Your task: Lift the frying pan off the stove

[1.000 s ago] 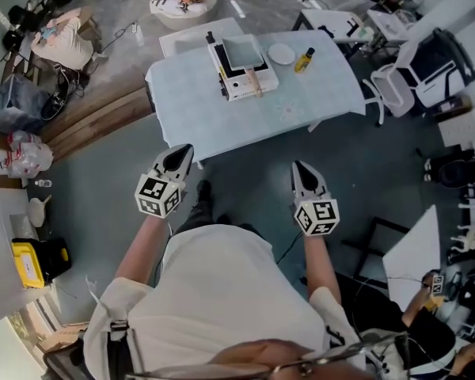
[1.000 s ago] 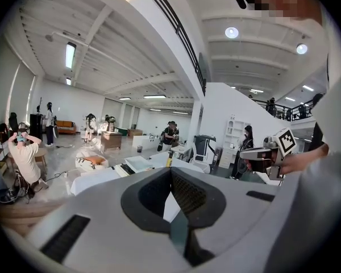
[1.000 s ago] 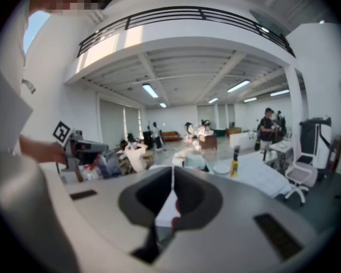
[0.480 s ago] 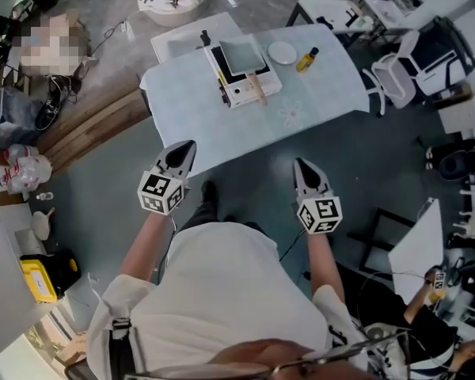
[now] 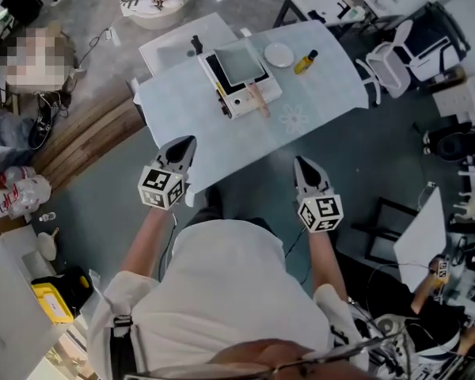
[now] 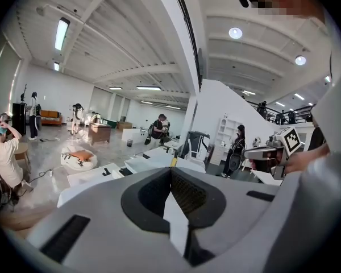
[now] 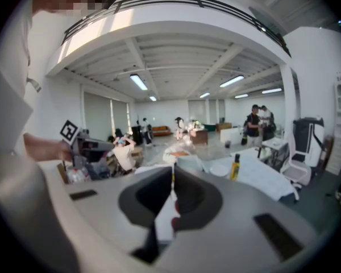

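A square grey frying pan with a pale handle sits on a white table-top stove on the light blue table. Both grippers hang in front of the person, short of the table's near edge and well away from the pan. My left gripper is shut with nothing in it, its tip by the table's near left edge. My right gripper is shut and empty too, over the floor. The left gripper view shows its jaws closed; the right gripper view shows the same.
A white plate and a yellow bottle stand right of the stove. Office chairs are at the table's right end, a wooden bench at its left. Other people stand and sit about the hall.
The table has drawn nearer and lower in the head view as the person comes closer. Both grippers stay shut and keep their places before the body.
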`<state>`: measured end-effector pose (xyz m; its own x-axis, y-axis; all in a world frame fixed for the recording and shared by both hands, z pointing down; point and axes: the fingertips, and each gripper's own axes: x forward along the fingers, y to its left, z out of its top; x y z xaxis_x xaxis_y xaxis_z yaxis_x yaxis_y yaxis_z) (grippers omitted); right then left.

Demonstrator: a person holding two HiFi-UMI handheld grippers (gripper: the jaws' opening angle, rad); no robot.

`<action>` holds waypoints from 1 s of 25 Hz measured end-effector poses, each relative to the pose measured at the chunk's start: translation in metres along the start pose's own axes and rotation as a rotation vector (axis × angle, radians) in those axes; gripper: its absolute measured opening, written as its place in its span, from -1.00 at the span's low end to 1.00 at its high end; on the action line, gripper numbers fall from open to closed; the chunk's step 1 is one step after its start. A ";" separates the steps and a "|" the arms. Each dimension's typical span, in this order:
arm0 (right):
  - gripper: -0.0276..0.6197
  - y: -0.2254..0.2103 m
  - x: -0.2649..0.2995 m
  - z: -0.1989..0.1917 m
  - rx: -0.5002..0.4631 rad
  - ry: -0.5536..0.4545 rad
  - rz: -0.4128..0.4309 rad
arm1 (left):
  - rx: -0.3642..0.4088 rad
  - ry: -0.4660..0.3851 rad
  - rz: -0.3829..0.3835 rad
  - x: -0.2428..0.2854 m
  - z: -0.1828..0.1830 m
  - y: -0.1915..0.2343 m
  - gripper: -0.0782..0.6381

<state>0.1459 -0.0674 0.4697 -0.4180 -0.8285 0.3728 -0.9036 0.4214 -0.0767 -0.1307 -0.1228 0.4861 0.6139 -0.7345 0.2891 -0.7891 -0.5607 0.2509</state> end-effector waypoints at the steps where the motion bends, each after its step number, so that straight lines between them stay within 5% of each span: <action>1: -0.82 0.000 0.005 0.002 0.000 0.000 -0.005 | 0.001 0.001 -0.006 0.004 0.002 0.006 -0.70; 14: -0.82 -0.005 0.036 0.010 0.003 0.031 -0.048 | 0.010 0.015 -0.040 0.034 0.017 0.052 -0.70; 25: -0.82 -0.029 0.065 0.016 -0.008 0.036 0.014 | -0.011 0.027 -0.021 0.061 0.015 0.045 -0.70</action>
<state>0.1437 -0.1395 0.4811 -0.4267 -0.8089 0.4045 -0.8969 0.4359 -0.0745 -0.1290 -0.1980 0.5012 0.6304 -0.7124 0.3084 -0.7761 -0.5711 0.2673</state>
